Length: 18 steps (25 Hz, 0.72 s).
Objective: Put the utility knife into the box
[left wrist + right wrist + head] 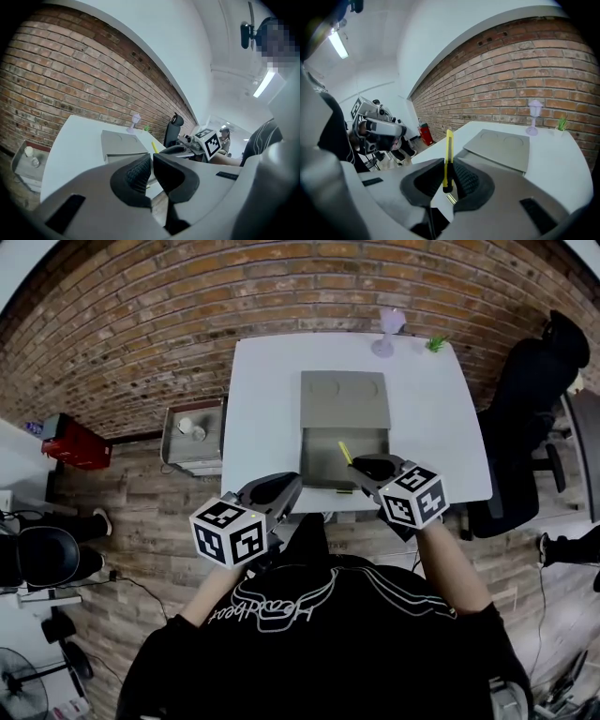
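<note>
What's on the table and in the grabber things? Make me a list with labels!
table: white table beside a brick wall
box: grey box, open, lid flipped back
utility knife: yellow utility knife, pinched upright
right gripper: right gripper, jaws closed on the knife, over the open box
left gripper: left gripper, jaws together, nothing held, at the table's near edge

Slim yellow utility knife stands upright over the open grey box.
</note>
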Motion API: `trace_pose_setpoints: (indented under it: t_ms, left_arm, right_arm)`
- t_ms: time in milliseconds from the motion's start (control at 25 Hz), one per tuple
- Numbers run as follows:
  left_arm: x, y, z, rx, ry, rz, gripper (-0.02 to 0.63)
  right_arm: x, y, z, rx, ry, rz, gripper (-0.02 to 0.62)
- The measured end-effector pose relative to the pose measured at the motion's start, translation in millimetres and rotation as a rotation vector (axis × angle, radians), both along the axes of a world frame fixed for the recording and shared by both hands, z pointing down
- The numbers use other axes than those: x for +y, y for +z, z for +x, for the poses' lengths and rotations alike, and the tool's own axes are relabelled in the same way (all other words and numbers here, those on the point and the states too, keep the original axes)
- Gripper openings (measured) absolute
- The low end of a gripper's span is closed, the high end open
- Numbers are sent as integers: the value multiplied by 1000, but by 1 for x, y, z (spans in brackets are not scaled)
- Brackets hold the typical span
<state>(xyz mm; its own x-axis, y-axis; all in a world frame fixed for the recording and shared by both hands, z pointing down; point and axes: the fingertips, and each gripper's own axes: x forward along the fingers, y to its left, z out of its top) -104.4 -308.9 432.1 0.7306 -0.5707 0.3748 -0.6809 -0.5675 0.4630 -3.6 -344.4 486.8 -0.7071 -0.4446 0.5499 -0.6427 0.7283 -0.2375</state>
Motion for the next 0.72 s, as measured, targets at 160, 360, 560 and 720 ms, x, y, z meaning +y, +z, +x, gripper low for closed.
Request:
trace_pose_setpoints:
  t_ms: [160,360,560,720]
  left_arm:
    - [-12,2,0,-2,3,-13,41]
    - [-23,6,0,-8,18,-27,41]
    - [-36,10,-3,-2,14,-39,41]
    - [-39,15,-6,3,4,-53,41]
  right_arm:
    - [-13,19,4,58,2,-35,58]
    - [-29,49,10,161,1,-69,58]
    - [-41,81,16,278,-2,-127,58]
    - [-47,108,16,414,-52,-132,58]
